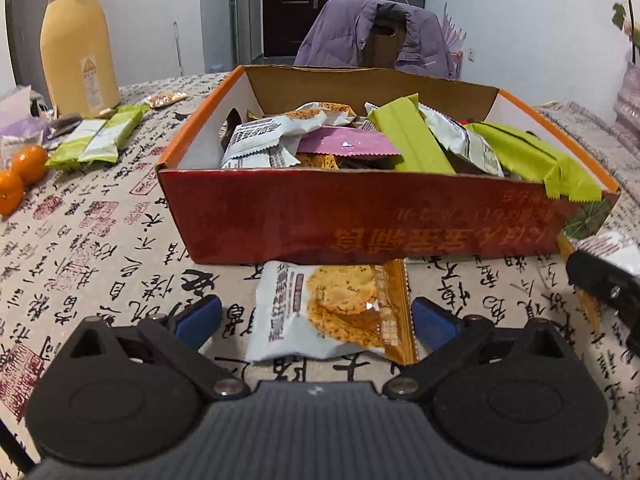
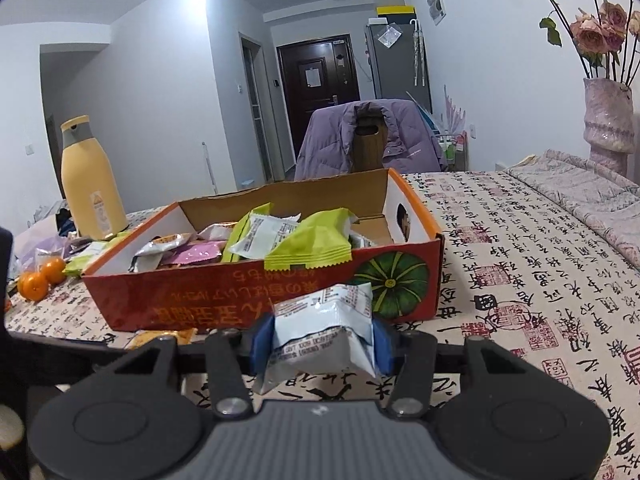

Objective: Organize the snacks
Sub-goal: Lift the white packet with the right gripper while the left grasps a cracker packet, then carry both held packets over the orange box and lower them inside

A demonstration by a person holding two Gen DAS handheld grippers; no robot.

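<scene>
A red and orange cardboard box (image 1: 360,220) holds several snack packets, green, purple and silver. It also shows in the right wrist view (image 2: 224,300). A white and orange biscuit packet (image 1: 332,312) lies on the tablecloth in front of the box, between the open fingers of my left gripper (image 1: 316,320). My right gripper (image 2: 320,344) is shut on a silver-white snack packet (image 2: 324,332) and holds it above the table near the box's front wall. The right gripper also shows at the right edge of the left wrist view (image 1: 604,284).
Green packets (image 1: 100,136) and a gold packet (image 1: 166,99) lie left of the box. Oranges (image 1: 20,176) and a yellow bottle (image 1: 78,48) stand at far left. A chair with a purple jacket (image 1: 372,36) is behind the table. A vase of flowers (image 2: 608,120) stands at right.
</scene>
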